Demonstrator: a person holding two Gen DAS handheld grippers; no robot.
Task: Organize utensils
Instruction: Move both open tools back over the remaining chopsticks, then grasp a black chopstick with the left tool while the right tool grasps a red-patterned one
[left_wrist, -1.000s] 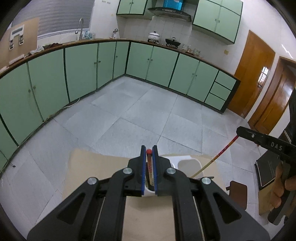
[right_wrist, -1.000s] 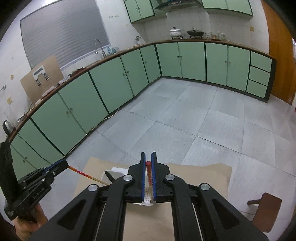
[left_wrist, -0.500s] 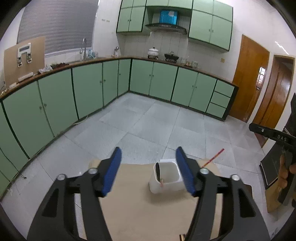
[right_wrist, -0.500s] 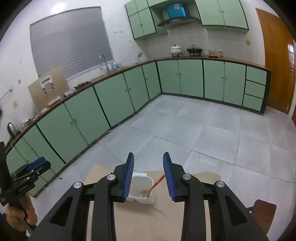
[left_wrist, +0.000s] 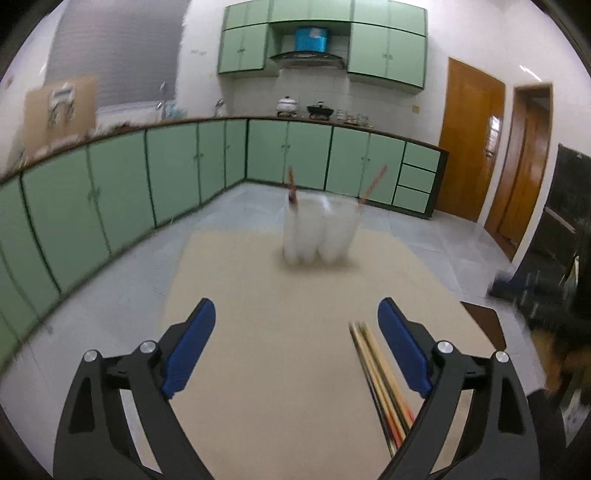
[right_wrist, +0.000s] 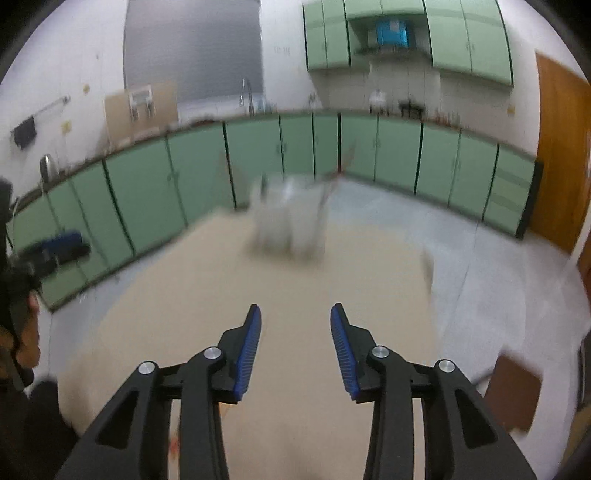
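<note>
A white two-compartment utensil holder (left_wrist: 318, 230) stands upright at the far end of the tan table (left_wrist: 280, 369). One red-tipped chopstick (left_wrist: 291, 184) sticks up from its left compartment and another (left_wrist: 373, 184) leans out of its right. My left gripper (left_wrist: 295, 325) is open and empty, well short of the holder. Several chopsticks (left_wrist: 380, 384) lie on the table by its right finger. In the right wrist view my right gripper (right_wrist: 295, 325) is open and empty, and the holder (right_wrist: 290, 223) is blurred ahead of it.
The table's far and side edges drop to a grey tiled floor. Green cabinets (left_wrist: 110, 192) line the walls. A brown stool (right_wrist: 511, 391) stands at the table's right. The other hand-held gripper (right_wrist: 51, 251) shows at the left of the right wrist view.
Both grippers opened, let their chopsticks drop into the holder, and pulled back and down from it. Loose chopsticks on the table have come into the left wrist view.
</note>
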